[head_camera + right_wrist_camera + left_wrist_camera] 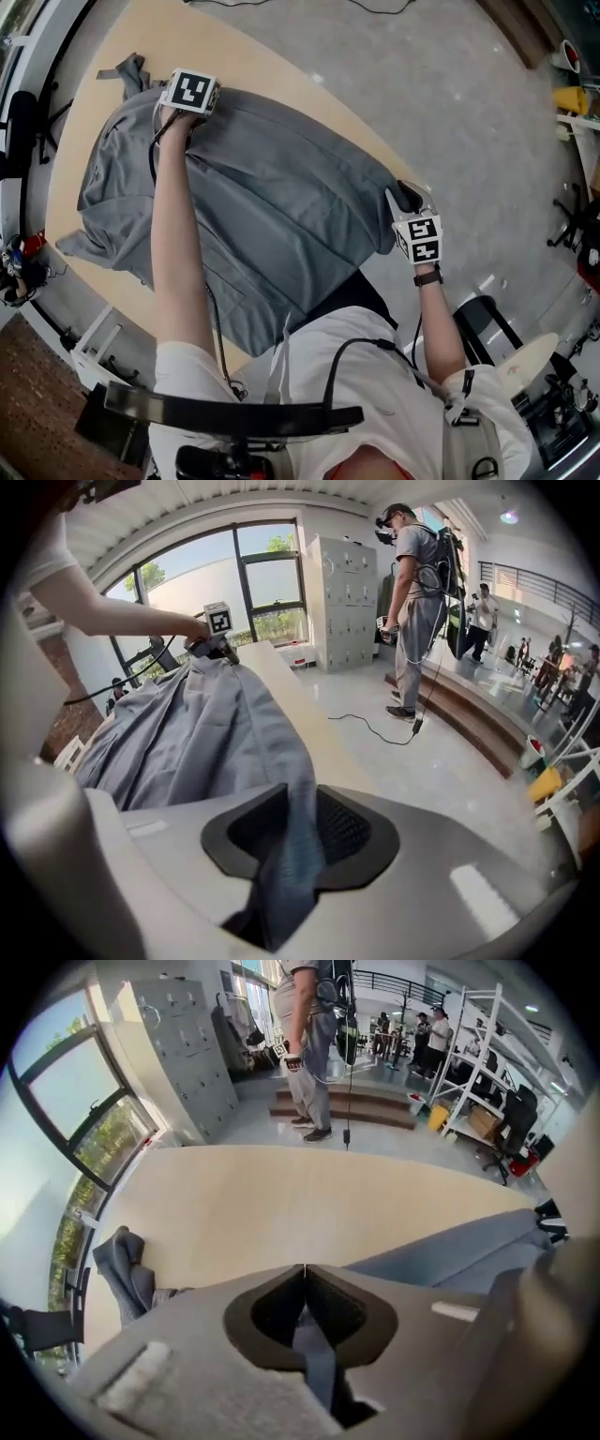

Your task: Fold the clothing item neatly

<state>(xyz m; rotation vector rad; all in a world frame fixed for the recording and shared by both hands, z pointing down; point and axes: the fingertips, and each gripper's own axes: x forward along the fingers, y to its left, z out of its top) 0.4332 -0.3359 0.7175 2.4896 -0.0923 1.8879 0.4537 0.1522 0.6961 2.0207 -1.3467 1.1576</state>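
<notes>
Counter: pale wood, grey garment draped over.
Left claw: pinching a garment fold.
Right claw: pinching garment edge.

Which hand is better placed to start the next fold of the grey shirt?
Probably right. The right gripper is shut on the shirt near the body, with room to swing. The left gripper is shut on the far edge, with the arm stretched out.
</notes>
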